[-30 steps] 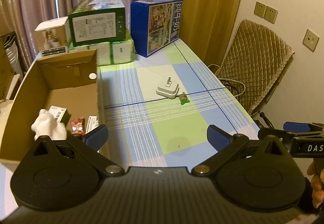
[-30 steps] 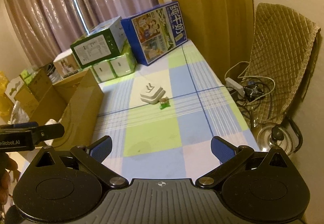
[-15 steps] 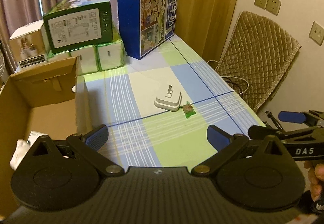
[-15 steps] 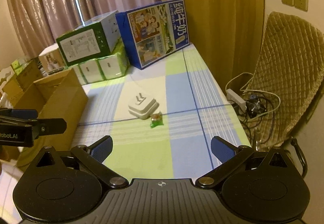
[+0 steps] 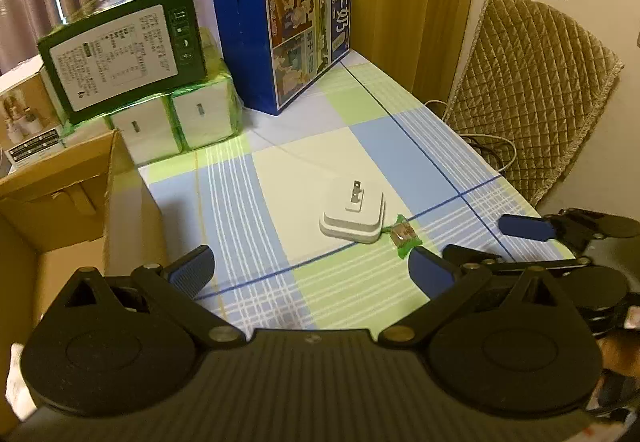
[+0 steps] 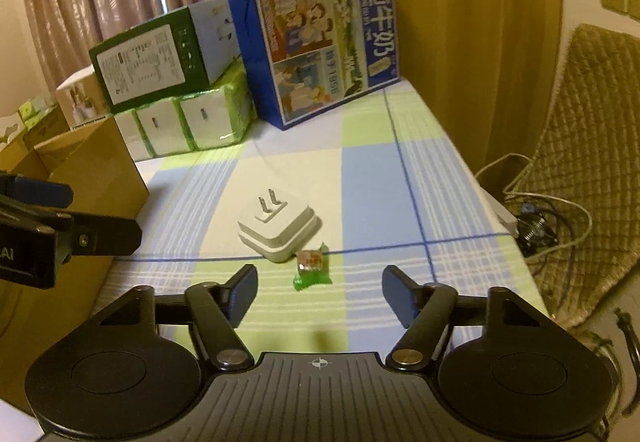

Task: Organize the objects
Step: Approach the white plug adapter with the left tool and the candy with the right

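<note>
Both tongs apart, empty. Right tongs (image 6: 318, 296) hover just short of candy (image 6: 311, 269) touching white charger (image 6: 279, 229) on checked worktop (image 6: 376, 178); left tongs (image 5: 310, 272) nearby; cardboard box (image 5: 56, 202) left of charger.

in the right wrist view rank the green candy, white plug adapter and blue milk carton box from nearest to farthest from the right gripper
1. green candy, just ahead of the open right gripper, between its fingers.
2. white plug adapter, touching or nearly touching the candy, ahead to the left.
3. blue milk carton box, at the table's far end.
</note>
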A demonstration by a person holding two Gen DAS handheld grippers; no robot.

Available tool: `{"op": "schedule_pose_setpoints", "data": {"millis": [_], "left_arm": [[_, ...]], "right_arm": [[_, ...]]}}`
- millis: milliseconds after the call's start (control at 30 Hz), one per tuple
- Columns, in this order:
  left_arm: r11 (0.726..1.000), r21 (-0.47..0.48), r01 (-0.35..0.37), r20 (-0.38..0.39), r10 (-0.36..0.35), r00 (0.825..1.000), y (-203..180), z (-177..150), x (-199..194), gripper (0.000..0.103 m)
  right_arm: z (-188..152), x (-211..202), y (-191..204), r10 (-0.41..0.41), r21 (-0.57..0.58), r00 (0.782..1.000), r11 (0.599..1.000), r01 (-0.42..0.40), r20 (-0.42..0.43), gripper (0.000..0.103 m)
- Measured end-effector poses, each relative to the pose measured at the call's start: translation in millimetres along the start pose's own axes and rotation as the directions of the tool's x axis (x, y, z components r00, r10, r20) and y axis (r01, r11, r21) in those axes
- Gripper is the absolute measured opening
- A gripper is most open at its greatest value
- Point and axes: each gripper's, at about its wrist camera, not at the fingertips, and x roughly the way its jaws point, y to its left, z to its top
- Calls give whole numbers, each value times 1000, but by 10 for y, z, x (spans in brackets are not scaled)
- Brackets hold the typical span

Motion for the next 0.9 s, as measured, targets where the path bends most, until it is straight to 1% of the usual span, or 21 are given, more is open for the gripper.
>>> {"op": "schedule_pose_setpoints", "data": {"millis": [167,333,400,567,633,733,867,900], "left_arm": [[1000,-8,-7,-13,7,1000,25,49,171,102],[999,-29,-13,-20,12,1000,87,62,267,102],[1000,-27,-13,-23,12,1000,97,60,290,102],[1000,-28,-7,-25,6,1000,104,63,323,102],[1000,-23,-7,-26,6,1000,91,73,336,102],[1000,-16,-4,-30,3,1000,64,89,364,102],[1000,13,-1,-34,2,999,-20,135,434,102],[1000,24,4,-38,-3,999,-49,155,470,102]], "right_arm": [[20,311,-31,17,-8,999,1000,-17,-28,46],[46,557,4,45,-44,998,998,-47,-52,40],[45,658,7,42,-52,997,998,-46,-69,35],[43,829,0,28,-53,994,998,-33,-105,30],[38,842,-5,33,-59,994,997,-40,-107,23],[48,810,-28,5,-62,995,998,-11,-98,20],[101,621,-218,-47,18,998,999,48,-50,17],[111,570,-277,-64,38,997,997,66,-41,15]]}}
